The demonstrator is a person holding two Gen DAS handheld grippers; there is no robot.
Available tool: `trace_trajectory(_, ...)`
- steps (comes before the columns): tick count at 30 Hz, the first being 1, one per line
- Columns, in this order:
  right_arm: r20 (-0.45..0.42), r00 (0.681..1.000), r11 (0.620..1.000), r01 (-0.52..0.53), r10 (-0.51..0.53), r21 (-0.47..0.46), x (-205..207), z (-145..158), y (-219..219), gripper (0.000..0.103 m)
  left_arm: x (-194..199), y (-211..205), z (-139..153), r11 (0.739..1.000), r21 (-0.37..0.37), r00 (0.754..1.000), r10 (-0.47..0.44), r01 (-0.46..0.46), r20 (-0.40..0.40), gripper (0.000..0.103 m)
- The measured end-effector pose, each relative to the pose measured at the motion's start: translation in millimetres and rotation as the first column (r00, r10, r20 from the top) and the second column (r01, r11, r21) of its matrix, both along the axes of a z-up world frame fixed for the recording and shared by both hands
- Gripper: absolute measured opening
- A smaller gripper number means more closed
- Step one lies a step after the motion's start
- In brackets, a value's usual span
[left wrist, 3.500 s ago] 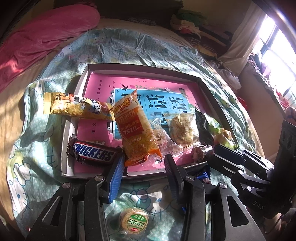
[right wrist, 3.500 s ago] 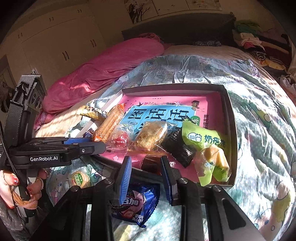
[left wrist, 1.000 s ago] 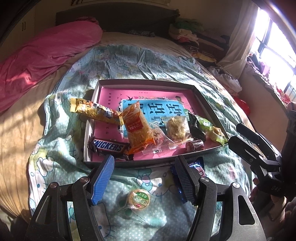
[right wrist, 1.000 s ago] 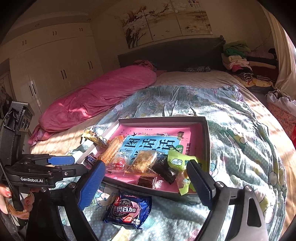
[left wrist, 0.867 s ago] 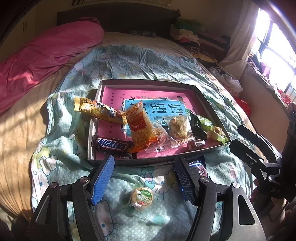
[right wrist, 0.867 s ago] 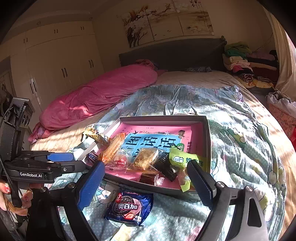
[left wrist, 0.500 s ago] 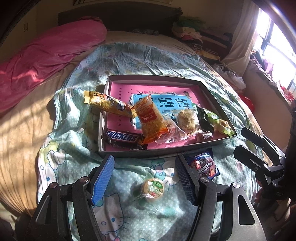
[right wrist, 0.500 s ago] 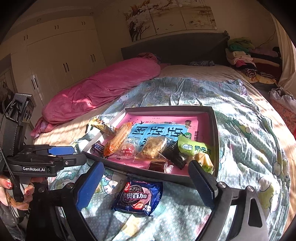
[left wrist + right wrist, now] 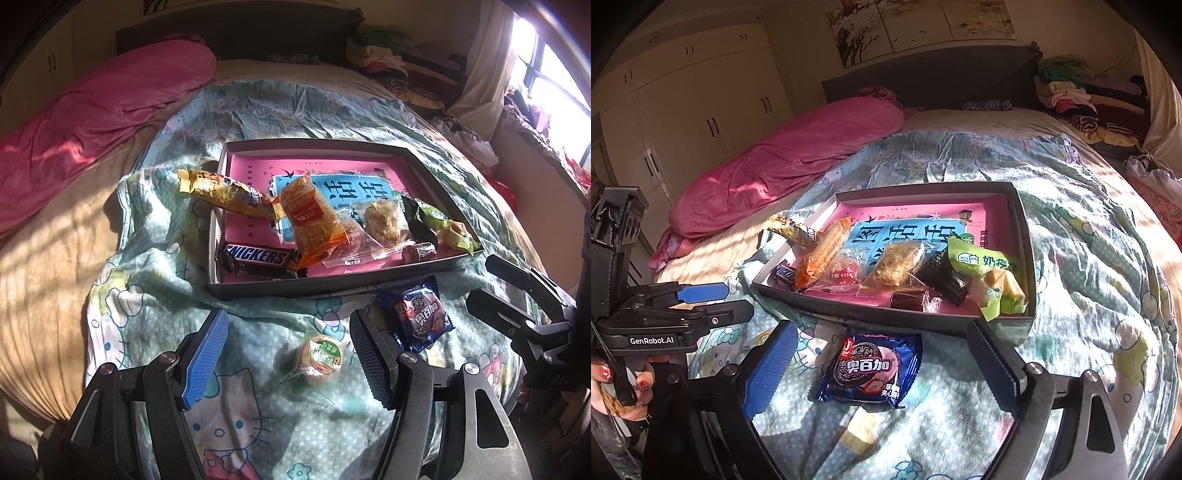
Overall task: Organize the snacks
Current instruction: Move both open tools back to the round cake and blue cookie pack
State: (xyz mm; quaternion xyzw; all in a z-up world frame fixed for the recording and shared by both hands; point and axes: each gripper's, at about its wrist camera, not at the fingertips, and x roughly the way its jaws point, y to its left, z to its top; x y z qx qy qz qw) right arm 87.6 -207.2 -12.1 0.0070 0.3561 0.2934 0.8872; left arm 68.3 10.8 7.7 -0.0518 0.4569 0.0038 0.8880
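Two snacks lie loose on the rumpled cartoon-print bedsheet [image 9: 258,328]; the rest sit in a shallow grey cardboard box [image 9: 317,286] lined pink. From the left in the left wrist view: a crinkled yellow foil packet [image 9: 221,192] overhangs the box's left wall, half on the sheet. A glossy brown Snickers bar [image 9: 258,258] lies flat in the near left corner. An orange plastic pouch [image 9: 314,225] leans over it, tilted. Beside that come a clear-wrapped golden pastry [image 9: 384,221], a black textured packet [image 9: 417,221] and a green pouch [image 9: 447,229] against the right wall. A small dark wrapped sweet [image 9: 419,253] rests near the front wall.

Outside the box, a round cake with a green label [image 9: 321,356], in clear film, lies between the spread fingers of the left gripper [image 9: 288,354], untouched. To its right, a flat blue Oreo-style cookie pack [image 9: 871,369] lies on the sheet just before the box's front wall, between the wide-apart ribbed pads of the right gripper [image 9: 882,365], which holds nothing. A pink quilt [image 9: 798,155] is bunched at the far left of the bed.
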Motion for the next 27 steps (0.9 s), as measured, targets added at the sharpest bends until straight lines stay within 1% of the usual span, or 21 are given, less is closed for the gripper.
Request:
trace_trajectory(13,-0.027,1.000,0.999,-0.012,0.011,-0.044,-2,-11,10,0.093,0,0,-12,1.000,0.006,0.999,-0.005,0.005,-0.042,0.070)
trace_trajectory(27,-0.060,0.998,0.992,-0.021,0.013,-0.122,1,-30,22,0.093,2,0,-31,1.000,0.008,0.996,-0.010,0.011,-0.088,0.070)
